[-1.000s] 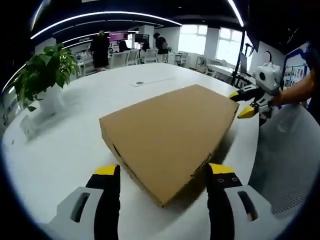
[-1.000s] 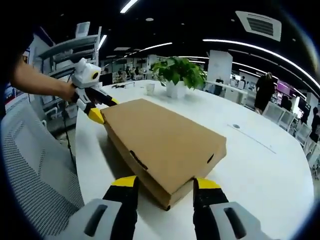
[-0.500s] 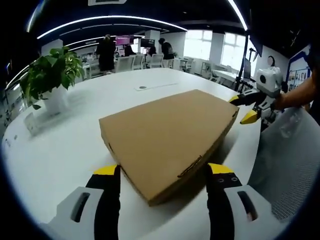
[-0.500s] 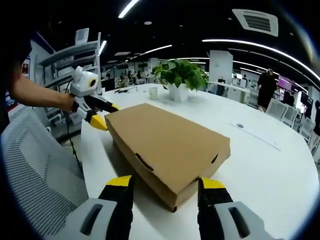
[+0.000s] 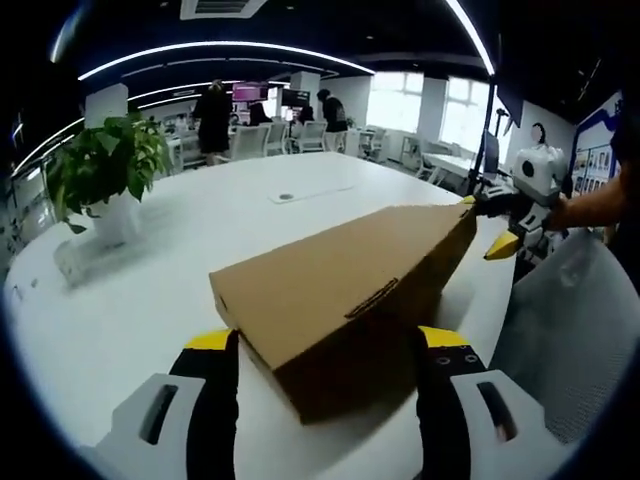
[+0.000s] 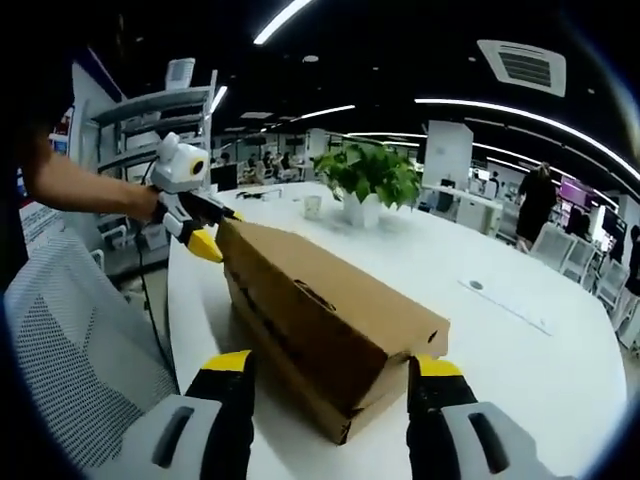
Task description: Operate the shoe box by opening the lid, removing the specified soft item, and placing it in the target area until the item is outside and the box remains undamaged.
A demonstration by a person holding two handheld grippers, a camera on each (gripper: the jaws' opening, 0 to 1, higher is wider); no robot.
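Shoe box (image 5: 340, 300): a brown cardboard box on the white counter (image 5: 160, 260). In the left gripper view it fills the lower centre, its near corner between that view's own two jaws. In the right gripper view (image 6: 320, 320) it runs from centre left down to lower centre, its near corner again between the jaws.
Lid: raised along one long side, with a dark gap beneath it in the right gripper view; the box looks intact.
Left tongs (image 5: 328, 345): jaws wide apart at the bottom of the left gripper view, one on each side of the box corner. They also appear at upper left of the right gripper view (image 6: 212, 228), held by a person's hand, yellow tips at the box's far corner, probably touching the lid, though the contact is too small to be sure.
Right tongs (image 6: 332, 365): jaws spread wide at the bottom of the right gripper view, flanking the near corner without clamping it. At the right of the left gripper view (image 5: 490, 225) their tips meet the box's far corner.
Edges and room: bare counter lies left of the box in the left gripper view; the counter edge and a mesh chair (image 5: 560, 340) sit just beside it at lower right.
Plant (image 5: 100, 175): potted, at left, well apart from the box.
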